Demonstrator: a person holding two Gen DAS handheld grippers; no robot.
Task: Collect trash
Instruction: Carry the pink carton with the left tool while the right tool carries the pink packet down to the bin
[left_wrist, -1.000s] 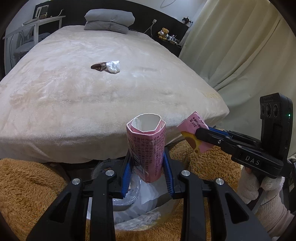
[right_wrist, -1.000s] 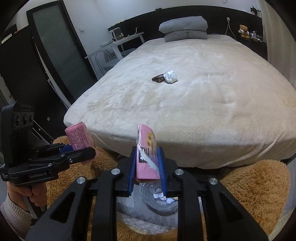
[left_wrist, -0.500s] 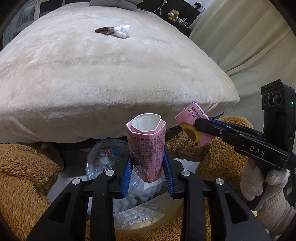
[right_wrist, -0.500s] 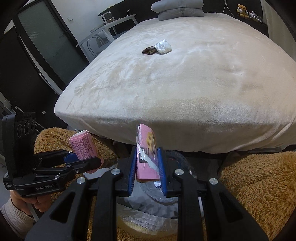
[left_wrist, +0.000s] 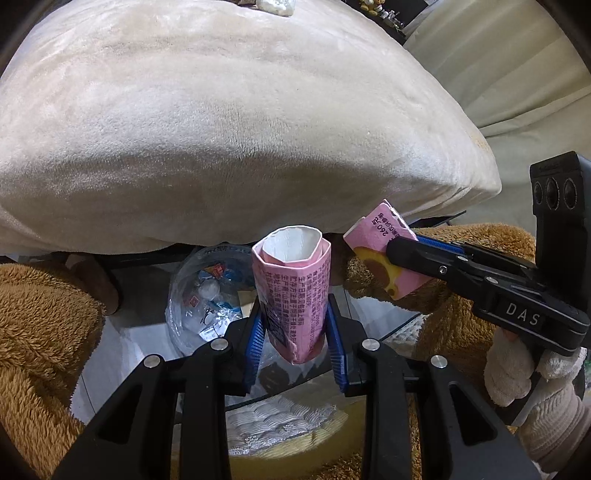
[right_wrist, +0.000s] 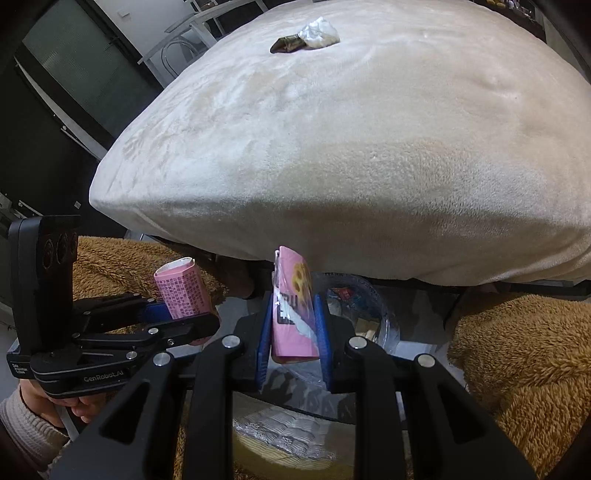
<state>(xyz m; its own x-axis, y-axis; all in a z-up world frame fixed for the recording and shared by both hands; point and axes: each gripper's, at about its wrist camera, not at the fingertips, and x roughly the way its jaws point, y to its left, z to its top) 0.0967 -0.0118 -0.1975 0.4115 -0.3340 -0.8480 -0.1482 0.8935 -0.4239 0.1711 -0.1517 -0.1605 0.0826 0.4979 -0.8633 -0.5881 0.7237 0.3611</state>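
Observation:
My left gripper (left_wrist: 293, 332) is shut on a pink drink carton (left_wrist: 291, 291) with an opened white top, held upright. My right gripper (right_wrist: 293, 328) is shut on a flattened pink carton (right_wrist: 293, 306) with a yellow and brown print; it also shows at the right of the left wrist view as the flat carton (left_wrist: 384, 254). Both hang over a clear plastic trash bag (left_wrist: 207, 299) with wrappers inside, on the floor at the foot of the bed. A brown wrapper (right_wrist: 288, 44) and a white crumpled wad (right_wrist: 319, 33) lie far back on the bed.
The beige blanket-covered bed (right_wrist: 351, 140) fills the upper half of both views. Brown fluffy fabric (left_wrist: 40, 332) flanks the bag on both sides. A pale curtain (left_wrist: 509, 74) hangs at the right. A dark door and a metal-framed desk (right_wrist: 177, 40) stand left of the bed.
Both grippers sank and tilted downward with their cartons. The bed slid up in the views and the clear trash bag came into sight below the fingers.

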